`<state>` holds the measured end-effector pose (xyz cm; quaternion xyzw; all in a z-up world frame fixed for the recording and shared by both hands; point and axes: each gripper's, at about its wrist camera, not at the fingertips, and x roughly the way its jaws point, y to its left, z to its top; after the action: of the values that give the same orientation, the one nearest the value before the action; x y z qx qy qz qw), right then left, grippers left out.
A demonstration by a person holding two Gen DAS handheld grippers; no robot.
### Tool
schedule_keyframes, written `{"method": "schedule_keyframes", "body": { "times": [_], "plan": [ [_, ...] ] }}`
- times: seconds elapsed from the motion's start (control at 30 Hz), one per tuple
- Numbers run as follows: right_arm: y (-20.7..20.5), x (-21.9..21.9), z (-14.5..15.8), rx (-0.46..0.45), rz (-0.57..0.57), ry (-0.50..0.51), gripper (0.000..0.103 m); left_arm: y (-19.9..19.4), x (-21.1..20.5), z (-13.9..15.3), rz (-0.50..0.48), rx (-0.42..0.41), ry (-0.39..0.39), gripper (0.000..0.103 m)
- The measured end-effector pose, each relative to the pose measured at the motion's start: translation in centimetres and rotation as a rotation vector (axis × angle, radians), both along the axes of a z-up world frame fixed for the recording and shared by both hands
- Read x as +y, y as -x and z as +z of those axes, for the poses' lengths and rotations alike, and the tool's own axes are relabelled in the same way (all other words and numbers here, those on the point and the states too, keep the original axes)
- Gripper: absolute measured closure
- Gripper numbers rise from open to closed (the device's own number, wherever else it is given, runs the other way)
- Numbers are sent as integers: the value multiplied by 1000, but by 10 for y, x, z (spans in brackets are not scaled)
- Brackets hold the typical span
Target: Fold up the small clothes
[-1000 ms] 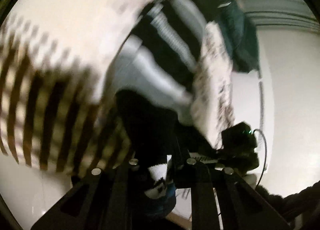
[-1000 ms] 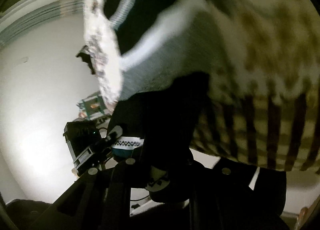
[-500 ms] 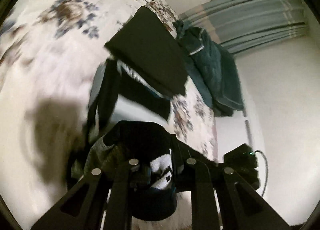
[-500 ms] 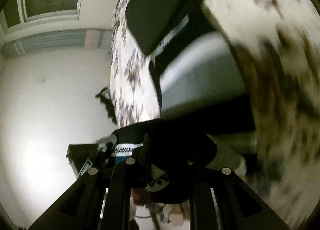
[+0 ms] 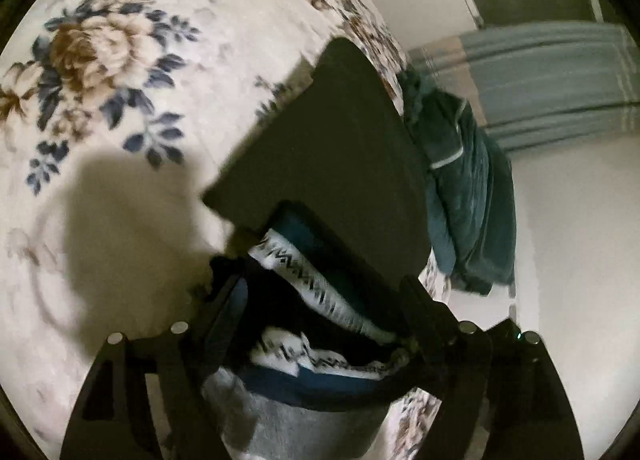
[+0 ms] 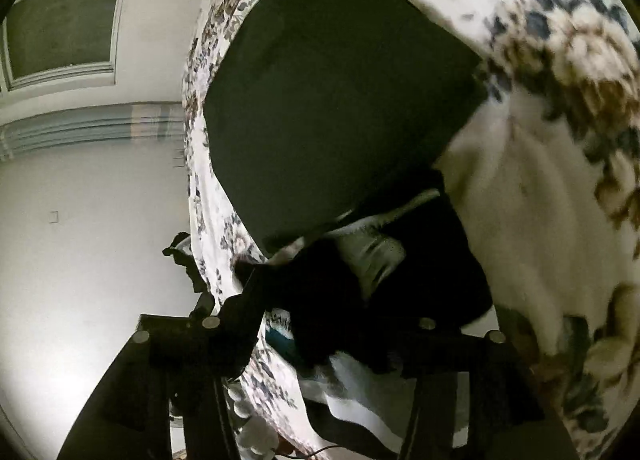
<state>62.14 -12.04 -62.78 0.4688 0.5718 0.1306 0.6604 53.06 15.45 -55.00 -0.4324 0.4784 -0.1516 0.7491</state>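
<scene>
Left wrist view has one small dark garment with white zigzag bands (image 5: 320,292) bunched at bottom centre, lying on the floral bedspread (image 5: 132,71). One flat black folded piece (image 5: 336,147) sits right behind it, touching or overlapping its far edge. One teal jacket (image 5: 468,195) hangs off the bed edge at right.

The left gripper (image 5: 320,300) has just been opening its jaws. They're spread wide on either side of the garment and look let go of it, though the cloth is between them. Half a second back those fingers were pinched tight on the fabric and the bedspread was a blur; now it's sharp.

Right wrist view: same garment (image 6: 372,260) at lower centre, black piece (image 6: 340,91) filling the middle above it. The right gripper (image 6: 340,316) has also just been opening, with cloth between the jaws. Whether the pads press on it I can't tell, it's too dark.

The garment's long axis runs diagonally in the left view, upper left to lower right, along the white band.
</scene>
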Motion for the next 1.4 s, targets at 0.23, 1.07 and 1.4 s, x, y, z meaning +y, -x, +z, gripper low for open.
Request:
{"method": "schedule_keyframes", "body": {
  "times": [0.23, 1.07, 1.4],
  "plan": [
    [31, -23, 26, -60, 84, 189, 17, 60, 20, 17, -24, -4, -75, 26],
    [-18, 6, -124, 11, 533, -135, 7, 181, -74, -93, 341, 107, 226, 27],
    [47, -37, -88, -23, 238, -127, 74, 157, -42, -38, 205, 60, 142, 76]
  ]
}}
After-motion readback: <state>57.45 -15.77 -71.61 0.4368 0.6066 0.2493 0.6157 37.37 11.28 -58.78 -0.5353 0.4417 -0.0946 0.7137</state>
